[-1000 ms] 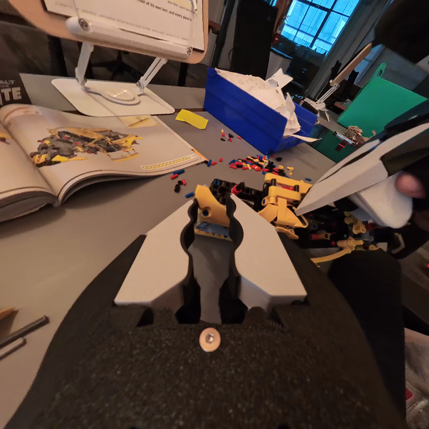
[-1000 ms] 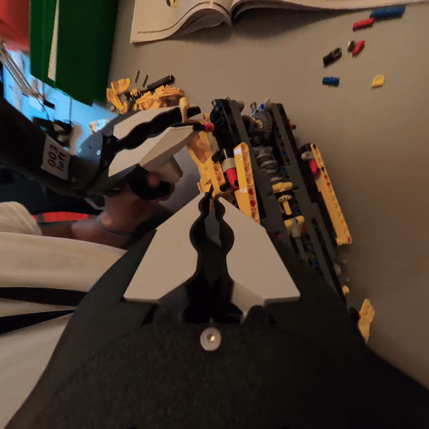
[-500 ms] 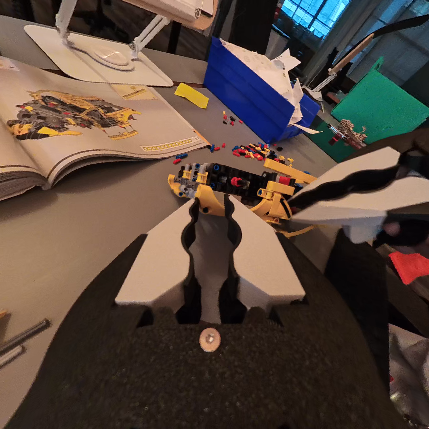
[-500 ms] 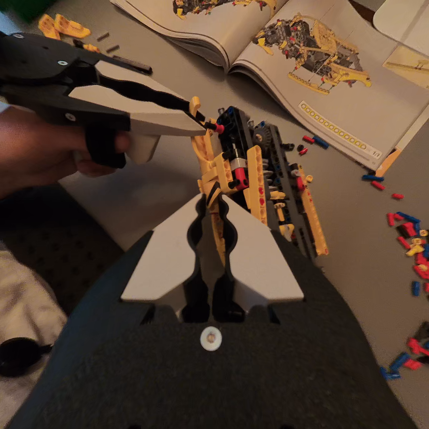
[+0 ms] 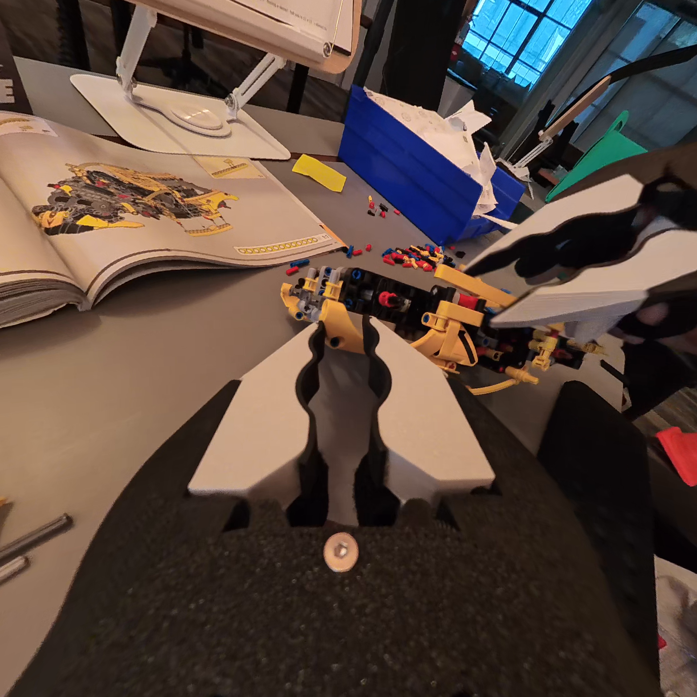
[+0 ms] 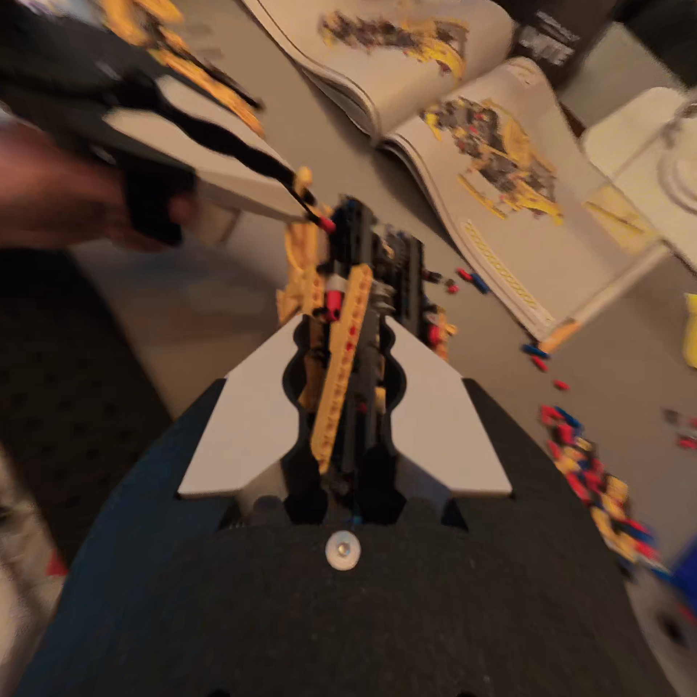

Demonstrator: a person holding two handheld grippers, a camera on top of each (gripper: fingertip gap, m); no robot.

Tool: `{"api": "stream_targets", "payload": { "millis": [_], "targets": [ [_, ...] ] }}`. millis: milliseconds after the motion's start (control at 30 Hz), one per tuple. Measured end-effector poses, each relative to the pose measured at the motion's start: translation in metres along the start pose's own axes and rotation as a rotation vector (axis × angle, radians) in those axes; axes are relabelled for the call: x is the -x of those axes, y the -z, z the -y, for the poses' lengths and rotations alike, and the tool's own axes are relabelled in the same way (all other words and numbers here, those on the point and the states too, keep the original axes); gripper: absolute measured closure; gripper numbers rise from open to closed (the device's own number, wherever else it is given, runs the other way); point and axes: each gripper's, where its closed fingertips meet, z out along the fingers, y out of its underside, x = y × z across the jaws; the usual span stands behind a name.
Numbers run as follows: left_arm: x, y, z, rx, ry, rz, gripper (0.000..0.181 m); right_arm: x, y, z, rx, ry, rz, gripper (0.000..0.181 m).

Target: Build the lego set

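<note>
The lego model (image 5: 396, 301) is lying on the table (image 5: 132, 369), at twelve o'clock. We are pinching its yellow fender with the left gripper (image 5: 344, 332); the right gripper (image 6: 341, 335) is straddling the stiff frame, contact unclear. We judge the frame the safest hold, since the panels likely pop off.

Left cam rides on my left gripper (image 5: 341, 332), low over the grey table (image 5: 113, 369), facing along it toward the blue bin (image 5: 407, 177) and windows, close to the lego model (image 5: 396, 301). Right cam sits on my right gripper (image 6: 345, 339), looking steeply down, tighter in, frame motion-blurred. Both share the model, open manual (image 5: 158, 211), loose pieces (image 5: 411, 256). Each cam catches the other gripper at the model's opposite end.
</note>
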Motion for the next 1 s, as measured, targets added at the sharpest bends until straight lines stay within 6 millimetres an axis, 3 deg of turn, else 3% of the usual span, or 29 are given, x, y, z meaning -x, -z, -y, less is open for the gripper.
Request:
{"api": "stream_targets", "payload": {
  "millis": [67,200,300,700,1000],
  "targets": [
    [-0.001,0.000,0.001,-0.010,-0.007,-0.001,0.162,0.012,0.002,0.009,-0.044,-0.085,0.160,0.145],
    [-0.002,0.000,0.002,-0.013,-0.031,0.011,0.163,0.016,-0.005,0.007,-0.024,-0.207,0.295,0.150],
    [-0.001,0.000,0.002,-0.010,-0.043,0.022,0.164,0.017,-0.004,0.007,-0.036,-0.164,0.269,0.173],
    [0.004,-0.002,-0.002,0.004,-0.054,0.053,0.167,0.039,-0.010,0.004,-0.021,-0.026,0.148,0.172],
    [0.018,-0.006,-0.019,0.084,0.022,0.054,0.168,0.047,-0.025,-0.002,-0.024,-0.022,0.110,0.173]
  ]
}}
